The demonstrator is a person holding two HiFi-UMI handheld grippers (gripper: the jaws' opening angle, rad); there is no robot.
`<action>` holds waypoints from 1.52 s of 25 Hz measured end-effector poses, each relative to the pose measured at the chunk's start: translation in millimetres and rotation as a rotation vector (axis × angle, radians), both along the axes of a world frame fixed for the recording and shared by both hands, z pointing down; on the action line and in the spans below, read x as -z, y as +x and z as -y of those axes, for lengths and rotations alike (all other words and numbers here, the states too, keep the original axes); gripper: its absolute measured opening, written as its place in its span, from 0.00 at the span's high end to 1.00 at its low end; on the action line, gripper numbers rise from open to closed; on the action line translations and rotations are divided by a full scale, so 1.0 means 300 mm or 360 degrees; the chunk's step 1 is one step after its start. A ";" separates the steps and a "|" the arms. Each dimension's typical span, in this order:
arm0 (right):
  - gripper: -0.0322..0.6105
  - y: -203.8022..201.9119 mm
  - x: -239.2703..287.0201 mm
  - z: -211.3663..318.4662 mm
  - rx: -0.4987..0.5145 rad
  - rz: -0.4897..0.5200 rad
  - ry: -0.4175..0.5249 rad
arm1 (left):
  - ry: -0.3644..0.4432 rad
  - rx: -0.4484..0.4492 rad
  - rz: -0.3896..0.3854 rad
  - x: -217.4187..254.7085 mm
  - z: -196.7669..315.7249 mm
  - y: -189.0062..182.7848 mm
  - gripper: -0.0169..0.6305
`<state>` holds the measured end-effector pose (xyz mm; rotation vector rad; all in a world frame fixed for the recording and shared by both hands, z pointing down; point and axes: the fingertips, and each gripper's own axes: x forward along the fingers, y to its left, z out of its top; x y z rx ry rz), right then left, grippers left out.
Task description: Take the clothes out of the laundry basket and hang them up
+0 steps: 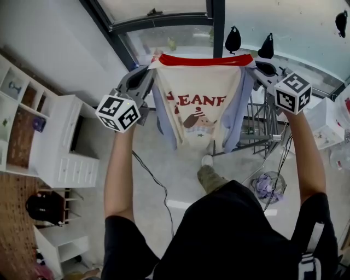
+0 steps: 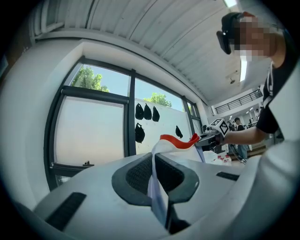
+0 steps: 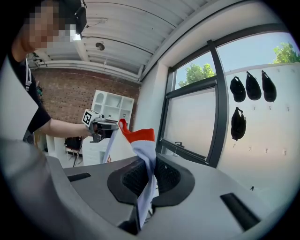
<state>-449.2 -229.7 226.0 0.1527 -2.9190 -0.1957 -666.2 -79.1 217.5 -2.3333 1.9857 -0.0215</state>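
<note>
The room had a pale floor (image 1: 158, 164), a dark-framed window (image 1: 217, 13) and a brick wall to the left. Held up in front of that window hung a cream T-shirt with a red neckband, red lettering and pale blue sleeves (image 1: 199, 106), stretched flat and clear of the floor. The left gripper (image 1: 145, 75) was clamped on one shoulder of the shirt, the cloth pinched between its dark ribbed pads (image 2: 136, 176) with the jaws nearly together. The right gripper (image 1: 262, 66) was closed on the other shoulder in the same way, with fabric trailing down from between its pads (image 3: 166, 176). Behind the shirt stood a grey metal drying rack (image 1: 258, 117). Low to the right sat a round mesh laundry basket (image 1: 282, 187) with lilac clothes inside. A white shelving unit (image 1: 65, 150) stood at the left, and black caps (image 1: 233, 39) hung on the outside wall.
</note>
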 end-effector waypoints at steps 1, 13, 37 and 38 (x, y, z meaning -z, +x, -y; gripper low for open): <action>0.94 -0.025 -0.019 0.044 -0.0017 0.0000 -0.0021 | -0.0026 -0.0004 0.0008 -0.019 0.046 -0.027 0.96; 0.94 -0.320 -0.435 0.487 -0.0118 -0.0195 -0.0300 | -0.0463 0.0052 -0.0086 -0.462 0.578 -0.381 0.95; 0.94 -0.642 -1.406 0.920 -0.0305 -0.0840 -0.0544 | -0.1340 0.0246 -0.0020 -1.467 0.996 -0.660 0.95; 0.94 -0.644 -1.424 0.921 -0.0310 -0.0858 -0.0529 | -0.1350 0.0231 0.0015 -1.486 0.997 -0.661 0.95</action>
